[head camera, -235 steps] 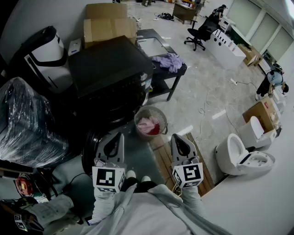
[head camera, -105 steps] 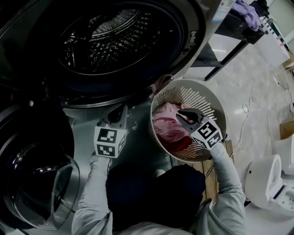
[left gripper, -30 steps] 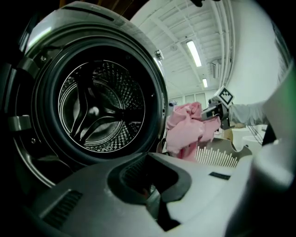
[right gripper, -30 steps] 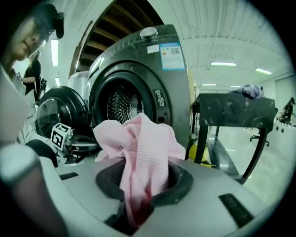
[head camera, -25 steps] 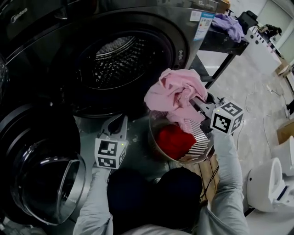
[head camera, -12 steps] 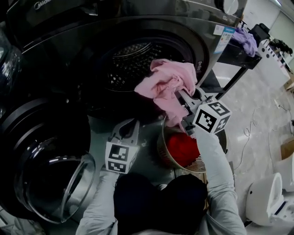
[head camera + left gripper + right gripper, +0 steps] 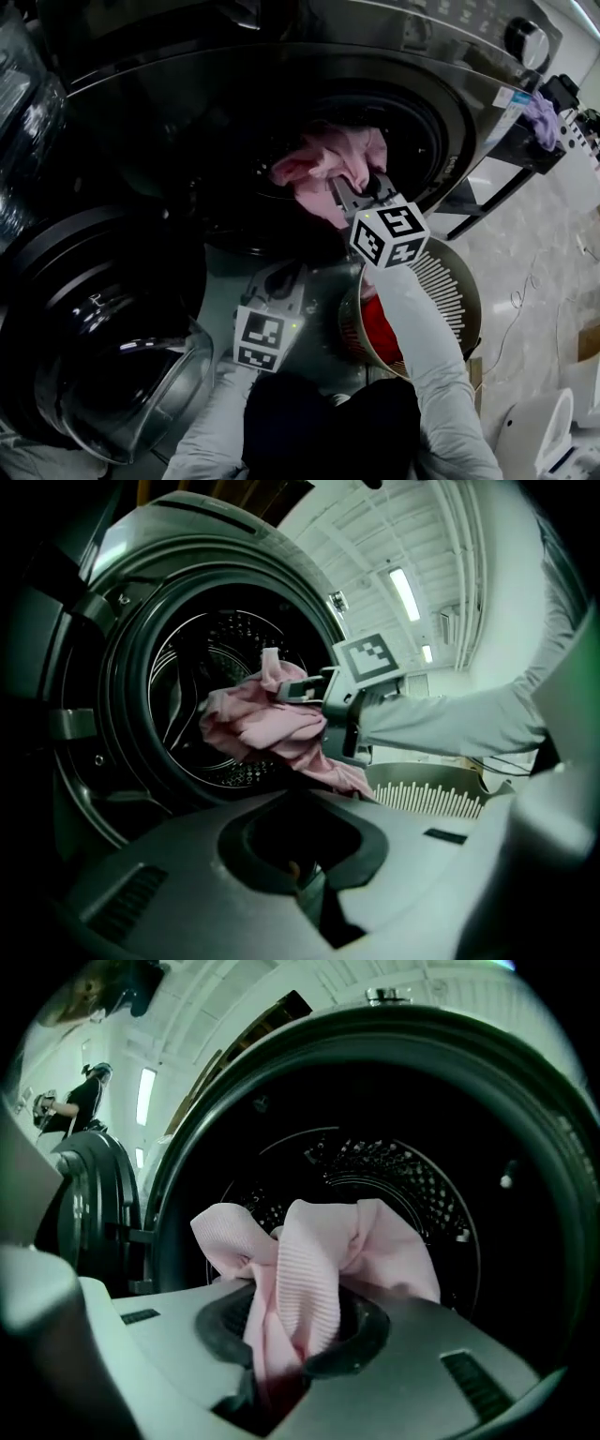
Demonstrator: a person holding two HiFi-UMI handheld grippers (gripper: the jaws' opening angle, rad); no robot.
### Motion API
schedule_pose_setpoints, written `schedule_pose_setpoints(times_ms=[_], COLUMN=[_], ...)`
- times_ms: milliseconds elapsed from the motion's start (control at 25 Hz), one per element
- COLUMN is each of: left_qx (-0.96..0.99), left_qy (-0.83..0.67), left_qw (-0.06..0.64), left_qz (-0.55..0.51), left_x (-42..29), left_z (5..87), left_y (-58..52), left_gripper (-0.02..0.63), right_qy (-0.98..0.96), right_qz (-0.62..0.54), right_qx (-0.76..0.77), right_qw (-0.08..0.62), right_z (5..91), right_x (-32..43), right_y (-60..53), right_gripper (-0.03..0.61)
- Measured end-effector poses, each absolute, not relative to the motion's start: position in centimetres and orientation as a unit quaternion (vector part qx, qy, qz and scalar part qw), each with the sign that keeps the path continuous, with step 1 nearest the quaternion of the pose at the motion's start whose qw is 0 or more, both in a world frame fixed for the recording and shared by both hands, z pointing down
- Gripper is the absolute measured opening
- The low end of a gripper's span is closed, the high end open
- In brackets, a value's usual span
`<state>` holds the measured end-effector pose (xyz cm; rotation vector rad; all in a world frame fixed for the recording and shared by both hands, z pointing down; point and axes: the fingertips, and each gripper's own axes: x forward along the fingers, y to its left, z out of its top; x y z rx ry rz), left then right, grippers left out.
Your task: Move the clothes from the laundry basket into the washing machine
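Observation:
My right gripper [image 7: 343,191] is shut on a pink garment [image 7: 330,161] and holds it at the mouth of the washing machine's drum [image 7: 234,141]. Its own view shows the pink garment [image 7: 319,1251] bunched between the jaws, with the dark perforated drum [image 7: 384,1185] right behind. The left gripper [image 7: 287,277] hangs lower, in front of the machine, shut with nothing in it. From there I see the right gripper [image 7: 292,690], the pink garment [image 7: 262,728] and the drum [image 7: 202,667]. The round slotted laundry basket [image 7: 452,281] stands on the floor to the right, with a red garment [image 7: 379,328] inside.
The washer's round glass door [image 7: 108,352] stands swung open at the lower left. A black table [image 7: 511,159] with a purple cloth [image 7: 544,114] on it is at the right. A white toilet [image 7: 548,431] sits at the bottom right. A person [image 7: 80,1101] stands far off.
My right gripper has carried the pink garment from above the basket leftwards and forward to the drum opening. The left gripper has hardly moved.

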<state>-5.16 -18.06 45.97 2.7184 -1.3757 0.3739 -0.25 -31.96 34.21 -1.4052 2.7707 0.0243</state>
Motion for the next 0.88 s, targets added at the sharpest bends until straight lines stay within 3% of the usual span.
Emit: schedule_pose_setpoints(times_ms=[360,520,600,680,880], left_qx=[0.876,0.877,0.876,0.876,0.878], left_qy=[-0.465,-0.464,-0.465,-0.467,-0.462], left_qw=[0.037,0.030,0.031,0.031,0.020], left_qz=[0.120,0.123,0.122,0.120,0.123], left_x=[-6.2,-6.1,-6.2,-6.2,-5.8], left_z=[46.0,45.7,45.6,45.5,45.1], left_y=[-18.5,-18.2,-18.2,-18.2,-17.9], left_gripper=[0.018,0.018,0.020,0.020,0.018], right_qy=[0.891,0.891,0.892,0.893,0.891], right_qz=[0.075,0.082,0.069,0.050,0.039], right_qx=[-0.447,-0.445,-0.441,-0.434,-0.431], right_qw=[0.010,-0.035,-0.078,-0.107,-0.139], right_z=[34.3,37.6,39.9,41.1,41.7], right_x=[-6.3,-7.0,-7.0,-7.2,-6.7], right_y=[-39.1,-40.4,-40.6,-40.6,-39.2], right_gripper=[0.101,0.108,0.142,0.223,0.265])
